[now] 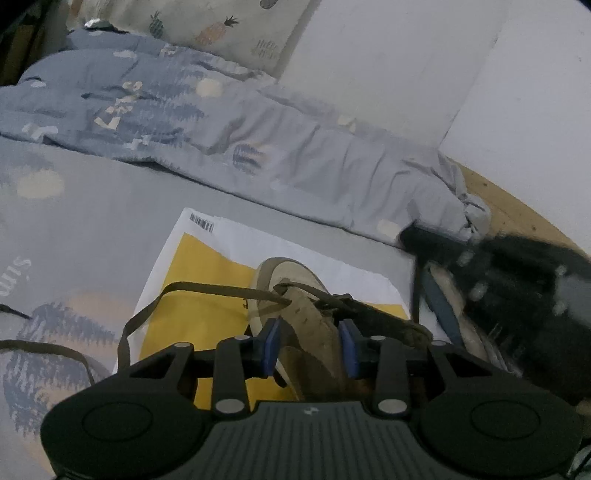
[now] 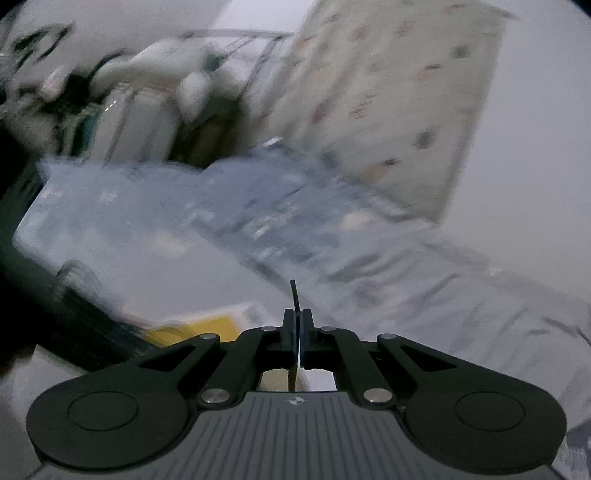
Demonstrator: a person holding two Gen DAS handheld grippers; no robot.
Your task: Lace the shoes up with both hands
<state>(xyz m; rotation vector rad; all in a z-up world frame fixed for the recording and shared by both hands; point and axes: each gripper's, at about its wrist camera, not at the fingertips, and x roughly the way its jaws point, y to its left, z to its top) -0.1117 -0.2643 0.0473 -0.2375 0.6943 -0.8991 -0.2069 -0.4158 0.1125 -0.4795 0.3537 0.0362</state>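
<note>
A rumpled blue-grey quilt (image 1: 229, 136), printed with pale discs and feathery leaf shapes, lies heaped along the far edge of the bed sheet (image 1: 85, 229), and a cream pillow (image 1: 207, 26) with pineapple prints leans against the white wall (image 1: 388, 62) behind it. At the bed's right edge a strip of wooden frame (image 1: 517, 206) shows, and a blurred black gripper body (image 1: 517, 291) crowds in there, close beside the shoe.

The shoe (image 1: 295, 284), beige and suede-like with a darker rim, sits on a flat white and yellow mailer bag (image 1: 207, 280) that bears a barcode at its far corner. The flat olive lace (image 1: 207, 290) runs from the eyelets out over the bag's left edge and loops down onto the sheet.

The left gripper (image 1: 310, 343) straddles the shoe's tongue, its blue pads (image 1: 271, 341) parted either side; whether they touch the tongue cannot be told.

The right wrist view is heavily smeared: quilt, pillow and a cluttered corner (image 2: 122, 110) of pale shapes. Only this view shows the right gripper (image 2: 297, 332) clenched on a thin dark lace end (image 2: 294, 295), which stands stiffly above the pads and also shows below them. A yellow patch of the bag (image 2: 218, 326) lies at its left, beside a dark blurred mass that cannot be made out
</note>
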